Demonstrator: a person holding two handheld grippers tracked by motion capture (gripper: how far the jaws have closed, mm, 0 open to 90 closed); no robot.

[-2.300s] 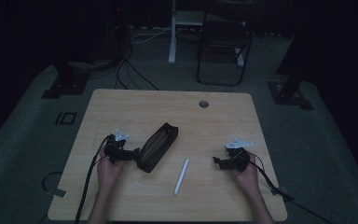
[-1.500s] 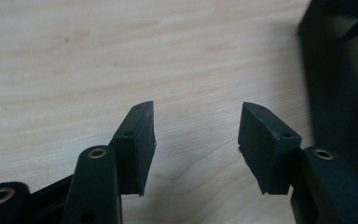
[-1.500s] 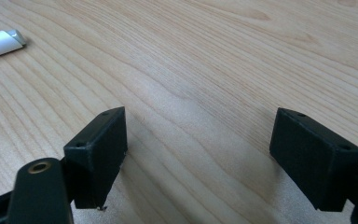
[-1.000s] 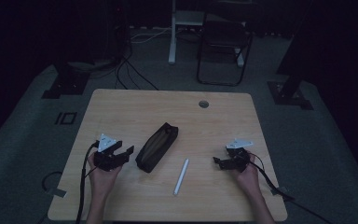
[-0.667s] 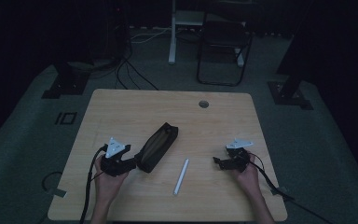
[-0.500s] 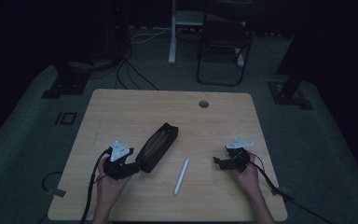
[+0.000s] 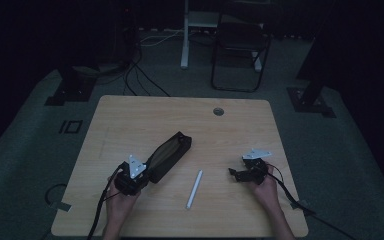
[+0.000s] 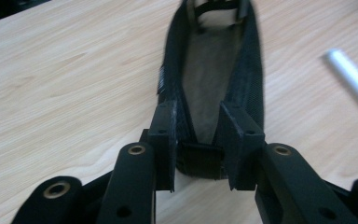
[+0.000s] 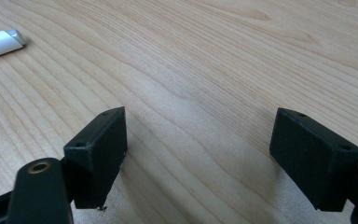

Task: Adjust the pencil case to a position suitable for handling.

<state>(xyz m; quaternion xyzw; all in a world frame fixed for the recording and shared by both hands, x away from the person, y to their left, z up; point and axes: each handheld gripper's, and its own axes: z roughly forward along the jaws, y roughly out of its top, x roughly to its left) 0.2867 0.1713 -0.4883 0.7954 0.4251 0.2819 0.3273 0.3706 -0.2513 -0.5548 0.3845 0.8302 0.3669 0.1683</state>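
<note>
A light wooden table (image 7: 130, 120) stands in a dim room, its far half bare apart from a small round cable hole (image 7: 218, 111) near the far edge. A long black pencil case (image 7: 167, 154) lies diagonally left of the table's middle, unzipped, its tan lining showing. A white pen (image 7: 194, 188) lies on the wood just beside it, toward the near edge and closer to the centre. The left tool (image 8: 196, 140), held near the near-left corner, has its two black jaws partly closed and pinching the near end of the case, one jaw on each side of the fabric. The right tool (image 9: 198, 158) hovers low over bare wood near the right edge, its jaws spread wide with nothing between them, the pen's tip off to its side. The work looks early: the case is open and gripped, but the pen is not yet picked up or placed inside. There is plenty of open table between pen and right tool, with no obstacles near the edges.
</note>
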